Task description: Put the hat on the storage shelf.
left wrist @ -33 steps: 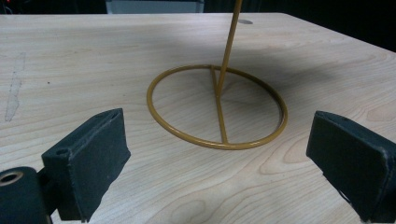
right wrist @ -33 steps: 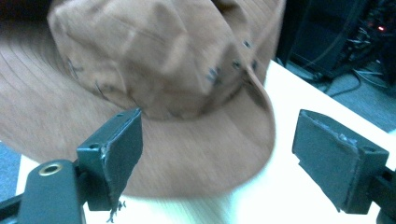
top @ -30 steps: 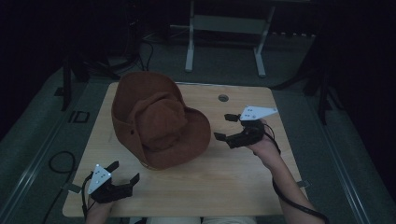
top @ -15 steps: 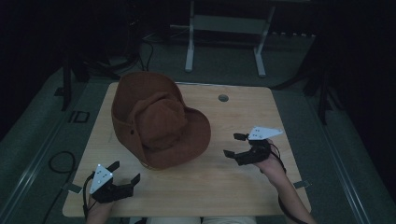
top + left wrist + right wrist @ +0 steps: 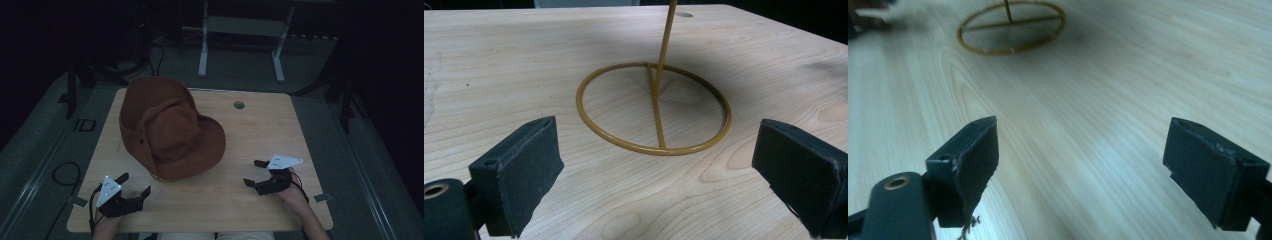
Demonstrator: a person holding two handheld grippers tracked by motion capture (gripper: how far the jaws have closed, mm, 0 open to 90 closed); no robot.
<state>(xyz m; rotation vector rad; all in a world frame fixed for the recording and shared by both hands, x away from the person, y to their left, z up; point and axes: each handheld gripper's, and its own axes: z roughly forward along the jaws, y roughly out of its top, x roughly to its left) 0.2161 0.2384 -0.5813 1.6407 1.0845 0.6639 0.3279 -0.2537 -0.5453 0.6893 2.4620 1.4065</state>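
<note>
A pale wood counter (image 5: pixel 260 125) stands in a dark room on grey floor (image 5: pixel 50 145), with a white metal frame (image 5: pixel 240 30) beyond its far edge. At the near left corner the left claw (image 5: pixel 134 184) rests spread wide, empty. Just beyond it, left of centre, a brown hat (image 5: pixel 170 130) sits on a yellow wire stand (image 5: pixel 654 107), whose ring base lies flat. At the near right the right claw (image 5: pixel 254 173) is spread wide and empty, well apart from the hat.
</note>
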